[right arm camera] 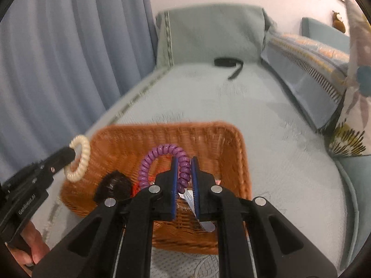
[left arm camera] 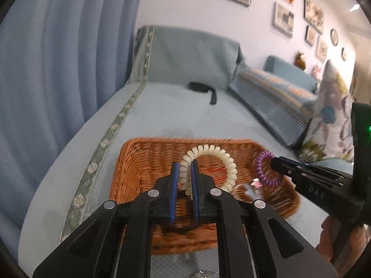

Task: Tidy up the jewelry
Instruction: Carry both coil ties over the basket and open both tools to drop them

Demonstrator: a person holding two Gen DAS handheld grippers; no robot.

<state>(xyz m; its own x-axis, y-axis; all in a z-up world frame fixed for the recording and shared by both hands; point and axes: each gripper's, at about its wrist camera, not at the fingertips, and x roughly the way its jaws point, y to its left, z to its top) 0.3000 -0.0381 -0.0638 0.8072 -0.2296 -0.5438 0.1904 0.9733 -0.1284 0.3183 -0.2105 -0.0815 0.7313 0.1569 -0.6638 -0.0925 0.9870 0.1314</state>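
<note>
A woven wicker basket [left arm camera: 143,159] sits on the pale blue sofa cover; it also shows in the right wrist view [right arm camera: 129,139]. My left gripper [left arm camera: 184,166] is shut on a cream spiral bracelet [left arm camera: 222,156] and holds it above the basket; that bracelet also shows in the right wrist view [right arm camera: 80,162]. My right gripper [right arm camera: 184,164] is shut on a purple spiral bracelet [right arm camera: 160,154] over the basket, and it shows at the right of the left wrist view [left arm camera: 274,161] with the purple bracelet [left arm camera: 262,166]. A black clip [right arm camera: 114,186] and small packets lie in the basket.
A black strap [left arm camera: 204,89] lies at the far end of the sofa seat. A striped back cushion [left arm camera: 278,95] and a floral pillow [left arm camera: 331,125] stand on the right. Blue curtains [left arm camera: 58,58] hang on the left.
</note>
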